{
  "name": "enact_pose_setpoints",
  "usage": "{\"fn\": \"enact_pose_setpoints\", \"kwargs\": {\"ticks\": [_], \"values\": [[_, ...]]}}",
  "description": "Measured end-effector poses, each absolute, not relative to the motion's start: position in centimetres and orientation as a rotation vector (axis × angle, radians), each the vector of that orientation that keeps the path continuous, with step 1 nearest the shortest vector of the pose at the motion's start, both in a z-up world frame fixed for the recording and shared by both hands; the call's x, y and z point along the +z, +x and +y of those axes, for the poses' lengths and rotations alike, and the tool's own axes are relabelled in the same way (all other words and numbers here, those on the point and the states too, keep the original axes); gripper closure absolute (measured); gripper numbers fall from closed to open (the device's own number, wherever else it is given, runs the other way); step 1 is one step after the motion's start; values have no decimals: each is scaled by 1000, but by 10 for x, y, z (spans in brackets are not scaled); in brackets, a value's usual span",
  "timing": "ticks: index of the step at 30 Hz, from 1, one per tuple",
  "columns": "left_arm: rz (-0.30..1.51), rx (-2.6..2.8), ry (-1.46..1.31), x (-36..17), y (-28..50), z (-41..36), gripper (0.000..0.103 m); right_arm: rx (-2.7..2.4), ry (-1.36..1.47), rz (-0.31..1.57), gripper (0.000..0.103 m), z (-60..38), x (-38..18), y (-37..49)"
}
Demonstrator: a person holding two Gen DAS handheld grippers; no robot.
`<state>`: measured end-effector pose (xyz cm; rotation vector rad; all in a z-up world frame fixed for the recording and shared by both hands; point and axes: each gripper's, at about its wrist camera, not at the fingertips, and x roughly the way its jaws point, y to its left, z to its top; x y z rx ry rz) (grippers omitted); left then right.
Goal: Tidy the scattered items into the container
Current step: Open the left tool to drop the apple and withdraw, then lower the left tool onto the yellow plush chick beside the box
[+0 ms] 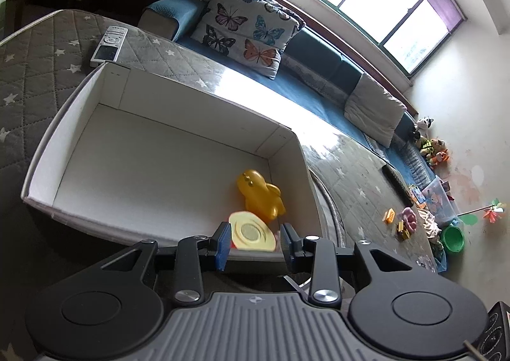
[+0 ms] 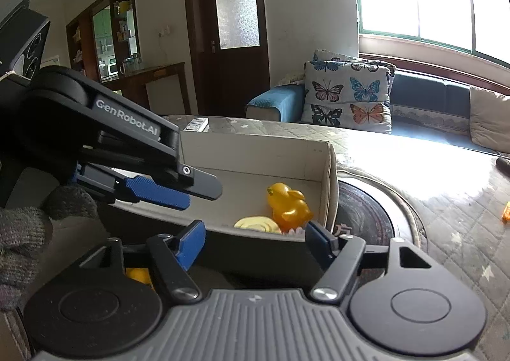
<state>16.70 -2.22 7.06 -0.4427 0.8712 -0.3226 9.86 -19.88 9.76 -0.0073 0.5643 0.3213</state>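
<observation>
Two grippers up close here, both with blue pads spread apart and nothing between them; the left gripper (image 1: 255,241) hangs over the near wall of the white box (image 1: 95,90), and the right gripper (image 2: 253,244) sits just outside that same near wall, fingers wide. In the right wrist view the left gripper (image 2: 159,193) comes in from the side over the box (image 2: 328,176), with a gloved hand (image 2: 28,233) behind it. Inside the box, at the near right corner, there's a pale yellow disc (image 1: 251,232) lying flat, touching a yellow rabbit-shaped toy (image 1: 259,196) just behind it — something pinkish peeks out beside them, can't tell what. Rest of the box floor is bare; further out on the grey star-quilted cover (image 1: 35,51), a remote (image 1: 108,46) lies right by the far box corner, and off to the right a few small toys (image 1: 403,222) are still scattered; past that, a blue sofa with a butterfly cushion (image 1: 245,29) under the window
</observation>
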Motion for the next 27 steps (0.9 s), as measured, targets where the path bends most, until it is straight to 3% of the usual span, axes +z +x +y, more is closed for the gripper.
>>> {"fn": "enact_pose_setpoints", "kwargs": {"ticks": [9,27], "values": [[855,-319,-429,69,135,-14,67,351,-7,591,27,-205,88,71],[869,-269,-460,53,76,27,67,538,20,661,27,-189,72,64]]}}
